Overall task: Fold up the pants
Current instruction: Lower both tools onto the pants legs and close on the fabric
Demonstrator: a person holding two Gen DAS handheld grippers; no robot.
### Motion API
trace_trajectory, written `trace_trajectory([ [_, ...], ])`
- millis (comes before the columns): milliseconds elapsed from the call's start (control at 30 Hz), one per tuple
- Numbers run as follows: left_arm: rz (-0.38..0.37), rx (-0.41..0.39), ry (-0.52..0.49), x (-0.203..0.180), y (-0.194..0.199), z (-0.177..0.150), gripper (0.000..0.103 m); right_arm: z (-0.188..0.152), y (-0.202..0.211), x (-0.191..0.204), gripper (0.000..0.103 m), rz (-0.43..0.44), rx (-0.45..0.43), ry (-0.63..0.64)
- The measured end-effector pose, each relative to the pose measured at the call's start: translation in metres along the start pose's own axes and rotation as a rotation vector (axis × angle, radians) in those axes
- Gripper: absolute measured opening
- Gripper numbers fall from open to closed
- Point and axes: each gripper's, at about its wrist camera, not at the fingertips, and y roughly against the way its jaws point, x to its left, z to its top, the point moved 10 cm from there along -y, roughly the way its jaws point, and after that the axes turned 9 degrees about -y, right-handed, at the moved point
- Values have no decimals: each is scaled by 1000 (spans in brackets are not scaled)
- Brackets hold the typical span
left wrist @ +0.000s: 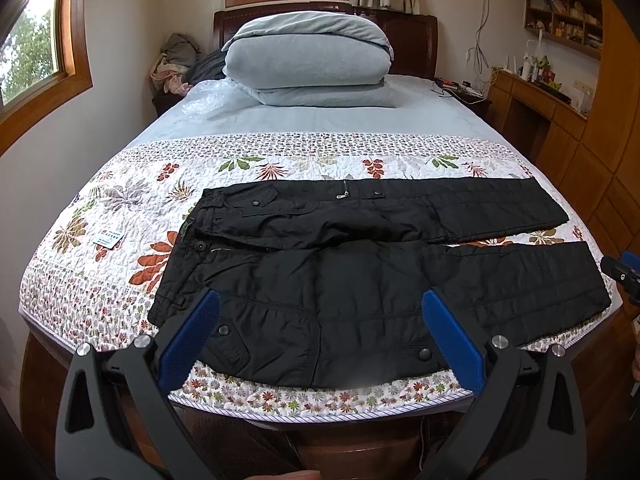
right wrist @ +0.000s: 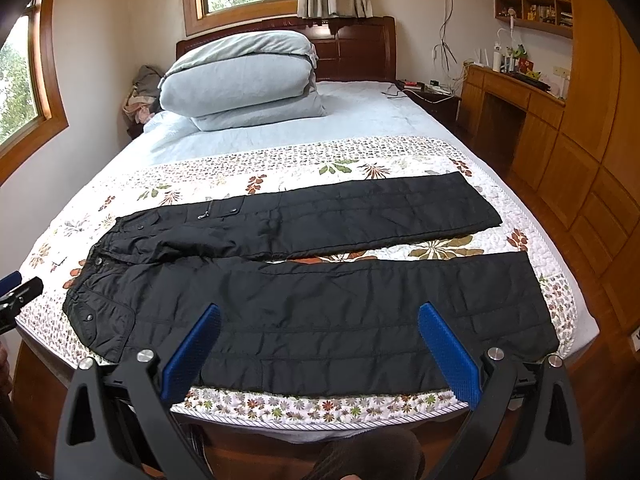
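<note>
Black quilted pants [left wrist: 360, 272] lie flat across the foot of the bed, waist to the left and both legs running right, slightly apart; they appear again in the right wrist view as pants [right wrist: 320, 292]. My left gripper [left wrist: 320, 300] hovers open above the near hip and thigh, blue pads wide apart and empty. My right gripper [right wrist: 320, 312] hangs open over the near leg, nothing between its fingers. The left gripper's tip [right wrist: 16, 292] shows at the left edge of the right wrist view. At the right edge of the left wrist view I see the right gripper's tip [left wrist: 620, 272].
The pants rest on a floral quilt [left wrist: 120, 216] over a blue sheet. A folded grey duvet [left wrist: 308, 60] is stacked by the wooden headboard. A small card [left wrist: 108, 239] lies left of the waist. Wooden cabinets and a desk [right wrist: 540, 120] line the right wall.
</note>
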Motion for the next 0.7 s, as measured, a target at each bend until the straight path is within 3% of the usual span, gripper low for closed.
trace_trajectory([
  [167, 0, 10, 2, 2, -5, -2, 101, -1, -4, 1, 100, 9, 2, 8],
  [267, -75, 19, 33, 4, -9, 0, 101, 8, -2, -2, 100, 33, -4, 22],
  [367, -155, 31, 67, 14, -22, 11, 101, 48, -2, -16, 100, -6, -49, 86],
  [433, -198, 64, 67, 22, -38, 21, 101, 82, -14, -31, 100, -58, -28, 134],
  [567, -187, 249, 53, 62, -102, 41, 101, 142, -67, -69, 100, -104, 135, 158],
  [700, -249, 461, 181, 105, -170, 48, 101, 191, -154, -127, 100, -187, 331, 113],
])
